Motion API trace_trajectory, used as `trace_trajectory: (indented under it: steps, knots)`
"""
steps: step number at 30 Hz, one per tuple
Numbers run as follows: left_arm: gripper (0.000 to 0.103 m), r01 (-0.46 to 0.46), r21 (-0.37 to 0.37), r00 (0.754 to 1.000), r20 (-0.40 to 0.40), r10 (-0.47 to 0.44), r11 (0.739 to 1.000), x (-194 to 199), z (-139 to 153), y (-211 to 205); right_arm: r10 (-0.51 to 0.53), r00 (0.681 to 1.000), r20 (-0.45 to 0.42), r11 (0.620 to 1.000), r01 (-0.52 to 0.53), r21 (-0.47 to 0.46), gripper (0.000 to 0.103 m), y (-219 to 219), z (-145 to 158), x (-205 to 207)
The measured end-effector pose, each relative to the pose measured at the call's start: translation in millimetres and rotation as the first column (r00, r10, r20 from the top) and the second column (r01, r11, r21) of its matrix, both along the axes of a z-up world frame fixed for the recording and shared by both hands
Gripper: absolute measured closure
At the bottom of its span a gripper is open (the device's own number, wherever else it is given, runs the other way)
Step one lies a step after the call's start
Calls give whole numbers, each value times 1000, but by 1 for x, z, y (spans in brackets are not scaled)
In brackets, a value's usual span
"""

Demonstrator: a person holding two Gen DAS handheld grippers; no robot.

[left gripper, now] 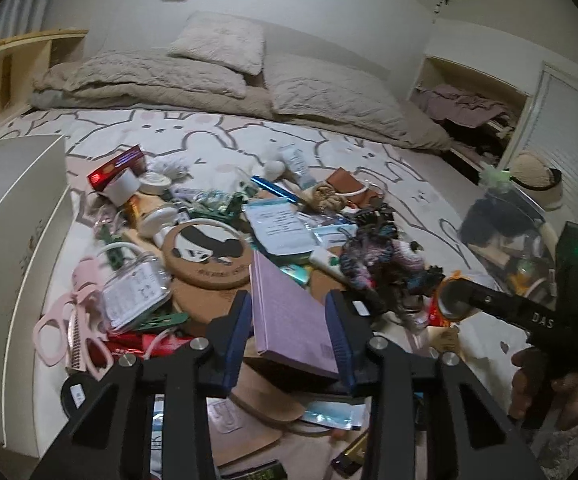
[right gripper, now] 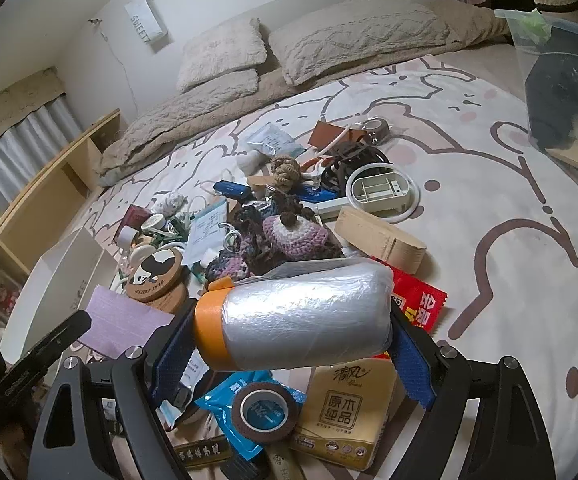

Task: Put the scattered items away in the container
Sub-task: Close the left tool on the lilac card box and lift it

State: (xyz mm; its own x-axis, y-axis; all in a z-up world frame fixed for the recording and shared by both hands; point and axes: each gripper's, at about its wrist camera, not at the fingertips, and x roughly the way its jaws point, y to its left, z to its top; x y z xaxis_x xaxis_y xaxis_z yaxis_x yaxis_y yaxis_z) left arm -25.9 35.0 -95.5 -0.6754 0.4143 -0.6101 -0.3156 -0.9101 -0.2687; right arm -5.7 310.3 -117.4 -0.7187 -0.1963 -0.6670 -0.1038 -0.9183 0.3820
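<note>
- The white cardboard box (left gripper: 17, 216) stands open at the far left edge of the bed, beside the clutter.
- The left gripper (left gripper: 289, 336) is clamped on a flat lilac notebook (left gripper: 289, 312), held tilted above the heap.
- A round cork coaster with a panda print (left gripper: 205, 252) lies in the pile just beyond it.
- The right gripper (right gripper: 293, 344) has its jaws wide around a silver plastic-wrapped roll with an orange tape band (right gripper: 301, 316), pads pressing both ends.
- A clear plastic container (right gripper: 569, 92) with dark contents sits far right on the bunny-print bedsheet (right gripper: 509, 208).
</note>
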Motion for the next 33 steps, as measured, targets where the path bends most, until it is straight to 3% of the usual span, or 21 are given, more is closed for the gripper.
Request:
trace_trajectory:
  steps: [2,4,5,6,11,19,28,33]
  knots:
    - [64,-24,-31,1000,-1,24,999,-1,-1,2,2,1000,3,1000,-2,-2,16,0,0,0]
    - [44,-79,-105,997,-6,79,991,-4,-6,4,5,1000,7,1000,-5,-3,16,-1,-1,-1]
    - [28,-90,-117,996,-5,90,989,-4,-7,4,7,1000,8,1000,-7,-3,16,-1,-1,-1]
    - [21,-96,-120,995,1,97,988,-5,-9,3,9,1000,8,1000,-9,-3,16,-2,-1,-1]
    - [5,-77,-125,997,22,80,989,-8,-18,6,20,1000,7,1000,-20,-2,16,-3,-1,-1]
    - [0,-25,-266,998,49,39,964,-15,-42,40,34,999,8,999,-34,-1,16,-4,-1,-1]
    - [0,-61,-307,991,96,95,950,-25,-59,44,42,999,3,999,-42,-6,16,-4,0,0]
    - [3,-78,-289,987,110,114,954,-27,-61,39,47,999,-1,999,-47,-7,16,-5,0,0]
